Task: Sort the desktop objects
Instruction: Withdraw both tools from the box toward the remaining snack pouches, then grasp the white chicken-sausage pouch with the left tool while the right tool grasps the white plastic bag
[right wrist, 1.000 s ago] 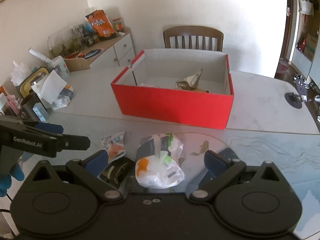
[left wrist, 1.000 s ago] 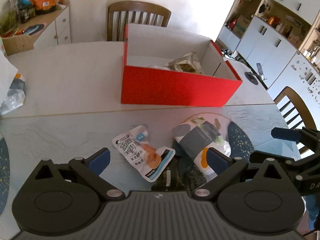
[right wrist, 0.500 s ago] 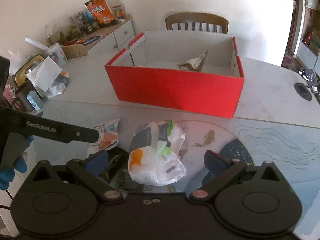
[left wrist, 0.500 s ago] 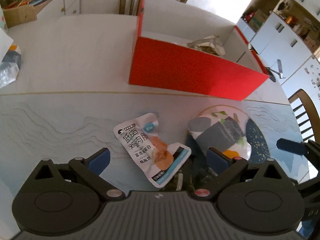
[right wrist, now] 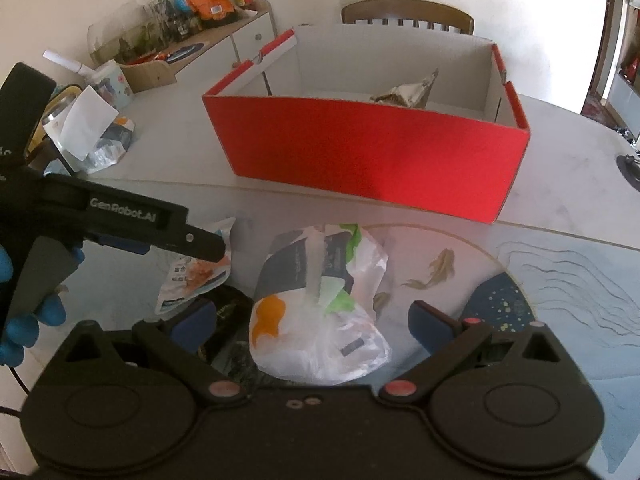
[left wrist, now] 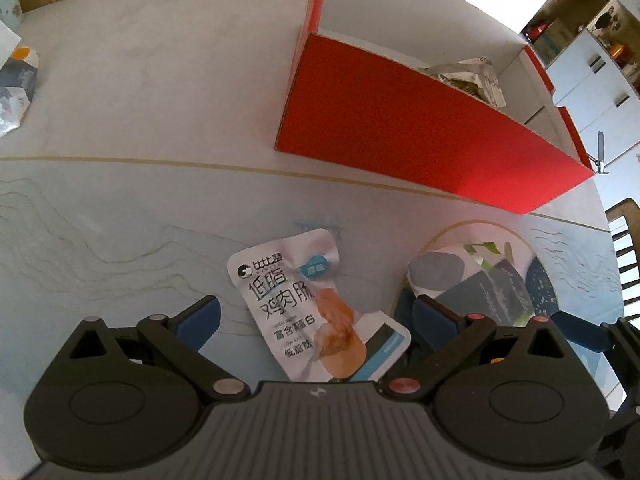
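Left wrist view: left gripper [left wrist: 316, 316] is spread wide, nothing held, low over the near edge of the table [left wrist: 160, 92]. A white snack pouch [left wrist: 310, 308] w/ blue print and an orange picture lies flat between its fingers, not touched by either as far as the view shows. Just right of it, a grey-and-white bag [left wrist: 476, 280] lies on a round placemat [left wrist: 540, 276], partly behind the right finger pad [left wrist: 434, 314]. A red box [left wrist: 404, 124], open top, white inside, sits further in toward the table middle; a crumpled wrapper [left wrist: 468, 76] lies in it near the right end wall. A dark-blue fingertip of the other gripper pokes in at the right edge.

Right wrist view: right gripper [right wrist: 312, 318] is also spread wide, empty. The grey-and-white bag [right wrist: 320, 304], w/ orange and green patches, lies between its fingers on the placemat [right wrist: 492, 300]; contact can't be told. Left gripper [right wrist: 132, 224] reaches in from the left, held by a blue-gloved hand [right wrist: 28, 312], its tip over the snack pouch [right wrist: 196, 276]. A dark packet [right wrist: 230, 320] lies partly under the pouch and the bag. Red box [right wrist: 368, 160] sits beyond, wrapper [right wrist: 404, 94] inside. A chair [right wrist: 408, 14] stands at the far edge, and a sideboard [right wrist: 192, 52] w/ clutter is at the far left.
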